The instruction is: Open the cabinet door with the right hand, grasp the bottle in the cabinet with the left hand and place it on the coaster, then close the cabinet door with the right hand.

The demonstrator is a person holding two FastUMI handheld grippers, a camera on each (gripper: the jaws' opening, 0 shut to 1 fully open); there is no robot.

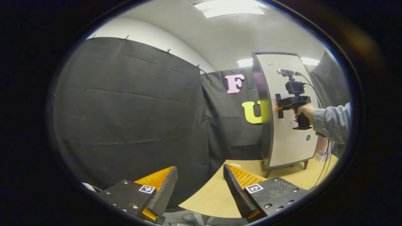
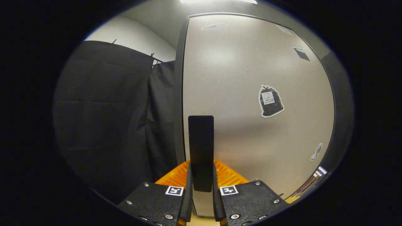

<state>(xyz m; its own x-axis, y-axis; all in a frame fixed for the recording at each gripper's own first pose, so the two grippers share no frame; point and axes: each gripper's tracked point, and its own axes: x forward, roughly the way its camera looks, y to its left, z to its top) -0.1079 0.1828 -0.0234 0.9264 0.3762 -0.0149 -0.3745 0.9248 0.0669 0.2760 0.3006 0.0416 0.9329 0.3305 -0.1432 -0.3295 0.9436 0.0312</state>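
Observation:
The tall cabinet stands on the wooden table [image 1: 213,194] at the right of the left gripper view, its pale door [image 1: 290,147] facing me. A hand [image 1: 304,110] in a grey sleeve holds my right gripper [image 1: 279,107] against the door's left edge. In the right gripper view, my right gripper [image 2: 201,171] is shut on the door's upright black handle [image 2: 201,141], with the door [image 2: 251,78] close behind it. My left gripper [image 1: 200,171] hangs open over the table's near edge, well short of the cabinet, with nothing between its fingers. The bottle is hidden.
A small pale round thing [image 1: 235,164] lies on the table by the cabinet's foot. Black cloth walls stand to the left and behind. Stickers [image 2: 270,101] dot the door. Cables [image 1: 323,169] hang past the cabinet's right side.

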